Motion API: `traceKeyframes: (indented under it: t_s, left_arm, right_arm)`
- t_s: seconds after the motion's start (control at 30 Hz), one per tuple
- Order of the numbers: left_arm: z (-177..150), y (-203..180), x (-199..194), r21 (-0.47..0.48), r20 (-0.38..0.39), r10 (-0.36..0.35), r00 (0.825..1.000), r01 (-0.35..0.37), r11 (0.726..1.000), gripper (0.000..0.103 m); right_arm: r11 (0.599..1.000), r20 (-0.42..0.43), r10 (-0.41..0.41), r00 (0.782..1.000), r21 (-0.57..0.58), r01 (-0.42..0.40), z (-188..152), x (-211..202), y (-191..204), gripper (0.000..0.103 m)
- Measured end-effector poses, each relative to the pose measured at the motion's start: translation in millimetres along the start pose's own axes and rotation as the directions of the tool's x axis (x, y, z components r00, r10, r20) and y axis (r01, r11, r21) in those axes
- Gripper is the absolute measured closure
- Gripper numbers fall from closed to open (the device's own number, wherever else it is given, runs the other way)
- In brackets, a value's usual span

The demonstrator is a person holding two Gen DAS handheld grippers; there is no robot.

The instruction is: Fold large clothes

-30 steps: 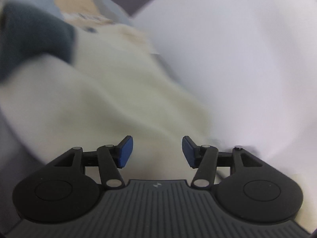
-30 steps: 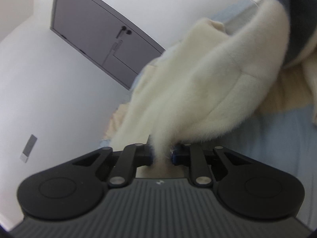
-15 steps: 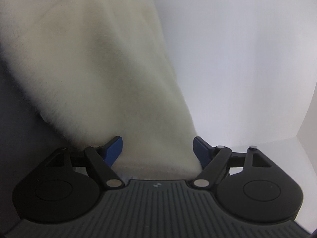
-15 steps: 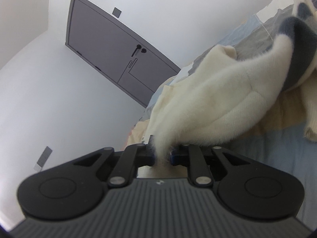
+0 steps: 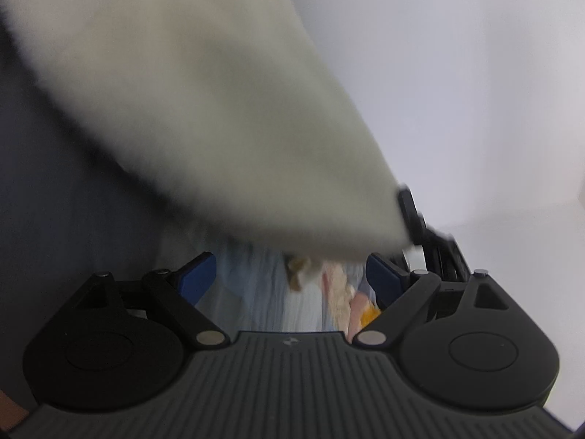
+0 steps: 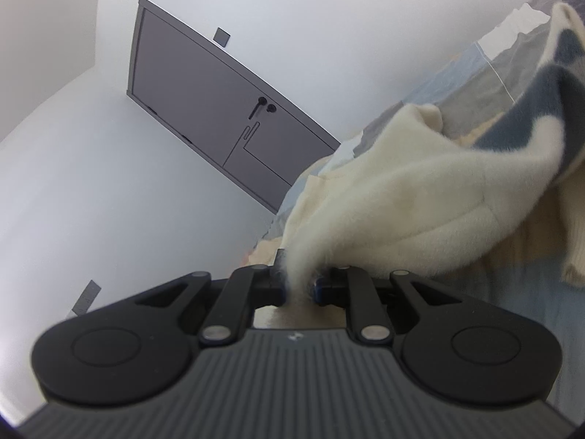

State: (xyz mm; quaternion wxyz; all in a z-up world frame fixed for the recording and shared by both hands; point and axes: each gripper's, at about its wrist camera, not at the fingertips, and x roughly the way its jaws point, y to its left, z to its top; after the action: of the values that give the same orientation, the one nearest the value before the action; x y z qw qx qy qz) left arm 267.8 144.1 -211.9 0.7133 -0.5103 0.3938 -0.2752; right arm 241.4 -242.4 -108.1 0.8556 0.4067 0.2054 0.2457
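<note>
A cream fleece garment [image 6: 402, 201] with dark blue-grey patches hangs lifted over the bed. My right gripper [image 6: 299, 287] is shut on a bunched edge of its fleece. In the left wrist view the same fleece garment [image 5: 190, 102] hangs blurred above and ahead of my left gripper [image 5: 290, 274]. Its jaws are opening wide, and no cloth lies between the blue pads [image 5: 199, 272]. The other gripper's black body [image 5: 420, 219] shows at the garment's lower right corner.
A pale blue bedsheet [image 6: 541, 329] with other cream clothes [image 6: 570, 234] lies below. A grey door [image 6: 219, 117] stands in the white wall to the left in the right wrist view. Below the left gripper show blurred sheet and coloured cloth [image 5: 347, 292].
My left gripper's jaws have spread wider and the fleece that lay between them has slipped out, now hanging above them. The right gripper has kept its hold and risen a little.
</note>
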Motion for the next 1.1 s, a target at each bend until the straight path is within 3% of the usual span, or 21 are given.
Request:
traceKeyframes:
  t_s: [0.07,0.17,0.27,0.37,0.47,0.57,0.6,0.63,0.73,0.8,0.9,0.97,1.0,1.1]
  left_arm:
    - [-7,6,3,-0.032,0.043,0.038,0.998,-0.037,0.999,0.010]
    - [-2,33,4,-0.176,0.126,0.073,0.989,-0.050,0.983,0.010]
    - [7,55,-7,-0.306,0.264,0.046,0.963,0.039,0.951,0.011]
    - [12,63,-12,-0.333,0.356,0.030,0.934,0.097,0.938,0.011]
    - [16,70,-16,-0.358,0.388,0.064,0.919,0.087,0.930,0.020]
    - [22,71,-19,-0.365,0.412,0.132,0.902,0.030,0.930,0.040]
    - [25,71,-22,-0.367,0.410,0.155,0.899,0.008,0.930,0.052]
    - [30,71,-25,-0.362,0.403,0.176,0.898,-0.021,0.932,0.067]
    - [36,63,-35,-0.306,0.429,0.208,0.879,-0.076,0.949,0.090]
    - [35,51,-41,-0.251,0.459,0.189,0.868,-0.077,0.965,0.091]
    - [33,33,-53,-0.151,0.516,0.096,0.851,-0.020,0.988,0.091]
    - [32,17,-51,-0.059,0.540,0.072,0.838,-0.048,0.997,0.091]
    - [33,11,-53,-0.017,0.539,0.050,0.841,-0.048,0.999,0.091]
    - [25,1,-64,0.033,0.556,0.004,0.831,-0.027,0.999,0.092]
  right_arm:
    - [1.000,-0.004,0.011,1.000,0.017,-0.011,0,0,-2,0.087]
    - [0.999,-0.010,0.023,1.000,0.030,-0.022,-1,-1,-3,0.087]
    - [0.999,-0.006,0.033,0.999,0.041,-0.033,0,-1,-5,0.087]
    - [0.999,0.009,0.021,1.000,0.027,-0.021,0,2,-7,0.087]
    - [0.999,0.017,0.004,1.000,0.041,-0.005,-2,2,-11,0.087]
    - [0.999,0.019,-0.034,0.999,0.009,0.034,-5,2,-11,0.087]
    - [0.999,0.017,-0.045,0.999,0.002,0.045,-6,3,-12,0.087]
    - [0.998,0.014,-0.061,0.998,-0.006,0.061,-7,4,-13,0.087]
    - [0.987,0.007,-0.161,0.987,-0.024,0.161,-12,9,-20,0.087]
    - [0.977,-0.011,-0.214,0.977,0.009,0.214,-15,13,-30,0.087]
    - [0.973,-0.001,-0.232,0.973,0.008,0.232,-17,13,-32,0.087]
    - [0.978,0.018,-0.208,0.978,-0.022,0.209,-19,7,-24,0.087]
    - [0.981,0.031,-0.191,0.981,-0.033,0.192,-18,3,-19,0.087]
    - [0.989,0.085,-0.112,0.990,-0.085,0.119,-16,-12,-1,0.087]
